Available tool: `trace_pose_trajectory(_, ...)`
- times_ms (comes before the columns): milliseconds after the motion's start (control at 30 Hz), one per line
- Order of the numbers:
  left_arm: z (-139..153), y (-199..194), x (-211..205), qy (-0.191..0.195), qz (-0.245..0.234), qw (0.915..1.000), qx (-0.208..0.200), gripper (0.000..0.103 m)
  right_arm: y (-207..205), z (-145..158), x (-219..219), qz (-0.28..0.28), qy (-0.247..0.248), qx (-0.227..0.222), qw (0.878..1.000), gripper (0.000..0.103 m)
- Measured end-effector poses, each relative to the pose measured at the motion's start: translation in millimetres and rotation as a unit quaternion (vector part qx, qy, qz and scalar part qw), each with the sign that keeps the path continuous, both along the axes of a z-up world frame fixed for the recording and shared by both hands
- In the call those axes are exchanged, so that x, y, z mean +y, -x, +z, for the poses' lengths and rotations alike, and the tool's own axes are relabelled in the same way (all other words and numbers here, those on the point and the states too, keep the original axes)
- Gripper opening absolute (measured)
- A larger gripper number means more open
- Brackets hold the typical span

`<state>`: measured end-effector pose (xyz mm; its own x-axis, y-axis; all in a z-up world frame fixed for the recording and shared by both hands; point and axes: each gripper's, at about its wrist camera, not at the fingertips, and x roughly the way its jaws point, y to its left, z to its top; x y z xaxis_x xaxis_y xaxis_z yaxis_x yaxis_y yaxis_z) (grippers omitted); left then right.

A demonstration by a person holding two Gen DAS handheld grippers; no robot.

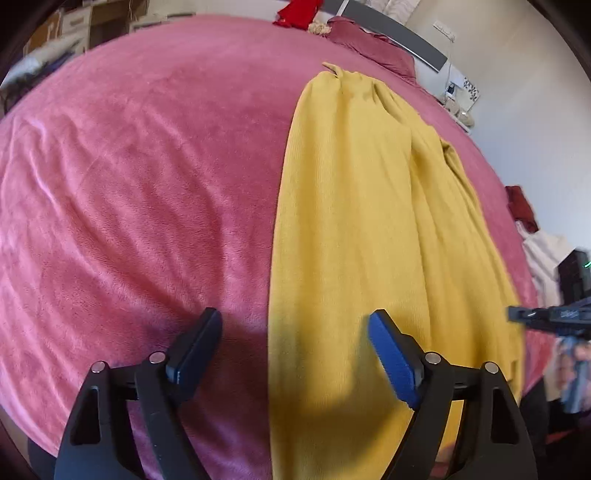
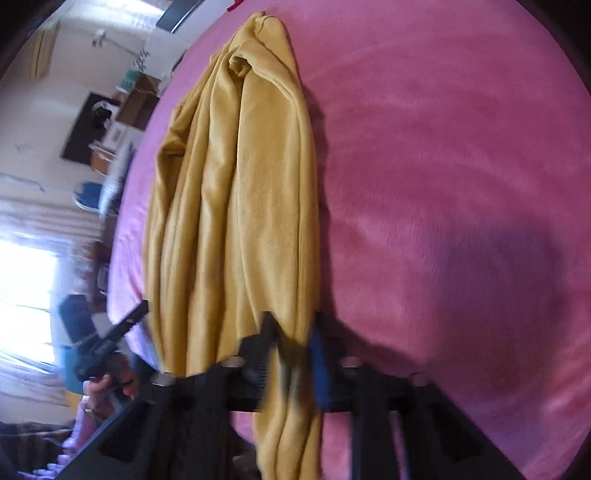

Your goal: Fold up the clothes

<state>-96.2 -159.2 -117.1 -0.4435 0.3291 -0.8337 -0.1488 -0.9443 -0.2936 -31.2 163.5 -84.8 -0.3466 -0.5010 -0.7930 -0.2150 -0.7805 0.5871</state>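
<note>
A long yellow garment (image 1: 354, 221) lies lengthwise on the pink bed cover (image 1: 147, 184), folded into a narrow strip. My left gripper (image 1: 295, 332) is open and empty, hovering over the garment's near left edge. In the right wrist view the same yellow garment (image 2: 236, 203) is bunched in folds. My right gripper (image 2: 295, 350) is shut on its near end, with cloth hanging down between the fingers. The right gripper also shows at the right edge of the left wrist view (image 1: 546, 317). The left gripper shows in the right wrist view (image 2: 110, 343), held by a hand.
A dark pink pillow (image 1: 369, 40) and a red cloth (image 1: 295, 14) lie at the head of the bed. A nightstand with small items (image 1: 461, 99) stands by the wall. Clothes and clutter (image 1: 535, 240) sit beside the bed. A bright window (image 2: 26, 288) is at the left.
</note>
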Motion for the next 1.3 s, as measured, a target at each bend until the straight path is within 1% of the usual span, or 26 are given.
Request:
trace_pose_trajectory(67, 0, 0, 12, 0.040, -0.012, 0.9991, 0.008, 0.083, -1, 16, 5, 0.017, -0.051, 0.011, 0.999, 0.007)
trace_pose_trajectory(100, 0, 2, 14, 0.044, -0.013, 0.9989, 0.007, 0.083, -1, 27, 9, 0.023, -0.082, 0.017, 0.996, 0.007)
trace_pose_trajectory(167, 0, 5, 18, 0.052, -0.017, 0.9985, 0.004, 0.083, 2, 51, 30, 0.027, -0.168, 0.028, 0.985, 0.007)
trace_pose_trajectory(200, 0, 7, 21, 0.056, -0.018, 0.9982, 0.003, 0.083, 3, 63, 44, 0.026, -0.218, 0.035, 0.975, 0.007)
trace_pose_trajectory(300, 1, 12, 17, 0.039, -0.016, 0.9991, -0.003, 0.083, 11, 99, 102, 0.004, -0.385, 0.047, 0.922, 0.007)
trace_pose_trajectory(400, 2, 16, 21, 0.048, -0.017, 0.9987, -0.001, 0.083, 25, 117, 160, -0.023, -0.524, 0.034, 0.851, 0.007)
trace_pose_trajectory(433, 2, 17, 23, 0.053, -0.017, 0.9984, 0.000, 0.083, 38, 117, 173, -0.032, -0.552, 0.024, 0.833, 0.007)
trace_pose_trajectory(467, 1, 18, 26, 0.061, -0.017, 0.9980, 0.003, 0.083, 55, 117, 183, -0.041, -0.574, 0.013, 0.818, 0.007)
trace_pose_trajectory(500, -1, 21, 29, 0.068, -0.014, 0.9975, 0.007, 0.083, 67, 115, 198, -0.051, -0.588, 0.001, 0.808, 0.008)
trace_pose_trajectory(533, -2, 23, 31, 0.069, -0.007, 0.9976, 0.010, 0.084, 75, 108, 213, -0.062, -0.595, -0.014, 0.801, 0.008)
trace_pose_trajectory(567, -2, 25, 33, 0.069, 0.000, 0.9975, 0.014, 0.085, 83, 97, 231, -0.071, -0.594, -0.034, 0.800, 0.013)
trace_pose_trajectory(600, -3, 27, 34, 0.067, 0.009, 0.9976, 0.015, 0.086, 87, 81, 249, -0.074, -0.579, -0.062, 0.810, 0.025)
trace_pose_trajectory(667, -3, 31, 38, 0.068, 0.012, 0.9975, 0.014, 0.086, 97, 41, 269, -0.069, -0.514, -0.129, 0.845, 0.023)
trace_pose_trajectory(700, -3, 32, 40, 0.069, 0.013, 0.9974, 0.014, 0.086, 97, 29, 274, -0.077, -0.488, -0.145, 0.857, 0.022)
trace_pose_trajectory(733, -4, 33, 40, 0.068, 0.011, 0.9975, 0.014, 0.086, 91, 31, 267, -0.099, -0.473, -0.124, 0.867, 0.022)
trace_pose_trajectory(800, -6, 34, 41, 0.070, 0.009, 0.9974, 0.015, 0.086, 74, 46, 246, -0.152, -0.449, -0.053, 0.879, 0.023)
trace_pose_trajectory(833, -8, 33, 41, 0.074, 0.009, 0.9971, 0.015, 0.086, 64, 54, 228, -0.165, -0.426, -0.012, 0.889, 0.025)
trace_pose_trajectory(900, -8, 24, 33, 0.083, 0.009, 0.9964, 0.016, 0.086, 48, 62, 189, -0.143, -0.340, 0.053, 0.928, 0.026)
trace_pose_trajectory(933, -9, 21, 27, 0.087, 0.010, 0.9961, 0.016, 0.086, 42, 62, 167, -0.120, -0.281, 0.073, 0.949, 0.026)
trace_pose_trajectory(967, -9, 22, 28, 0.089, 0.012, 0.9958, 0.016, 0.086, 39, 57, 142, -0.090, -0.215, 0.080, 0.969, 0.026)
trace_pose_trajectory(1000, -8, 22, 28, 0.090, 0.016, 0.9957, 0.017, 0.081, 37, 52, 116, -0.059, -0.148, 0.082, 0.984, 0.026)
trace_pose_trajectory(1067, -6, 22, 28, 0.089, 0.023, 0.9955, 0.022, 0.071, 31, 39, 69, -0.004, -0.063, 0.082, 0.995, 0.026)
trace_pose_trajectory(1100, -5, 22, 29, 0.089, 0.024, 0.9955, 0.023, 0.066, 31, 34, 47, 0.019, -0.051, 0.077, 0.996, 0.026)
trace_pose_trajectory(1167, -4, 22, 30, 0.088, 0.022, 0.9956, 0.026, 0.059, 35, 24, 3, 0.064, -0.044, 0.061, 0.995, 0.026)
trace_pose_trajectory(1233, -4, 22, 30, 0.082, 0.018, 0.9961, 0.027, 0.051, 39, 14, -17, 0.080, -0.066, 0.046, 0.994, 0.026)
trace_pose_trajectory(1300, -4, 21, 31, 0.072, 0.016, 0.9969, 0.026, 0.036, 43, 0, -26, 0.079, -0.068, 0.024, 0.994, 0.026)
